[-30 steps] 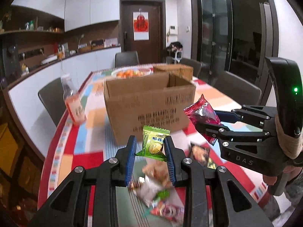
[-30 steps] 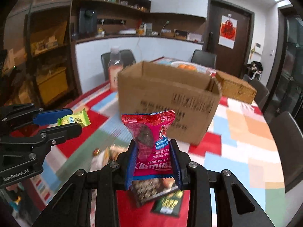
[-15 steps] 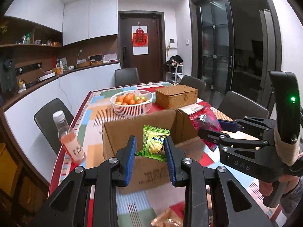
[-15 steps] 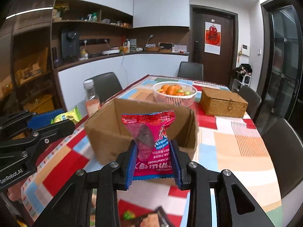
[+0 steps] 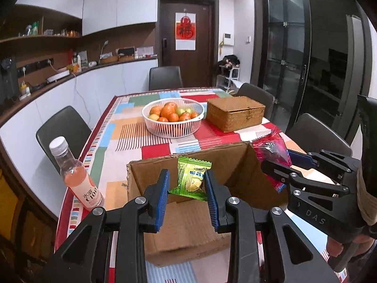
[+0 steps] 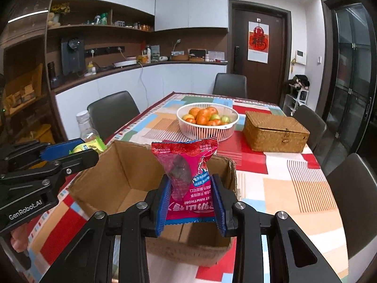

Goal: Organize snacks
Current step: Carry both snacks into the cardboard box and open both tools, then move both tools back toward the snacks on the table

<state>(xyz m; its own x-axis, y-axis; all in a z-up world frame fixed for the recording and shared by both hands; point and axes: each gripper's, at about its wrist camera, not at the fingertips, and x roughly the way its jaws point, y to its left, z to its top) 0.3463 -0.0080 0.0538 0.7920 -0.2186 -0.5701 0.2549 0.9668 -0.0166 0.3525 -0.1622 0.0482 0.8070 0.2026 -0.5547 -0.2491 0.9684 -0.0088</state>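
My left gripper [image 5: 187, 194] is shut on a green snack packet [image 5: 192, 178] and holds it over the open cardboard box [image 5: 150, 172]. My right gripper [image 6: 191, 202] is shut on a red hawthorn snack packet [image 6: 188, 174] and holds it above the same box [image 6: 122, 165], near its right side. In the left wrist view the right gripper [image 5: 280, 165] with the red packet [image 5: 271, 153] is at the box's right wall. In the right wrist view the left gripper [image 6: 77, 152] with the green packet [image 6: 90, 145] is at the box's left wall. The box floor looks bare.
A pink drink bottle [image 5: 75, 176] stands left of the box. Beyond the box are a white basket of fruit [image 5: 173, 120] and a woven lidded box [image 5: 235, 113]. The table wears a colourful patchwork cloth [image 6: 294, 188]. Dark chairs surround it.
Both grippers rose from the snack pile at the table's near edge and moved forward, each still holding its packet. They now hang over the open box top.
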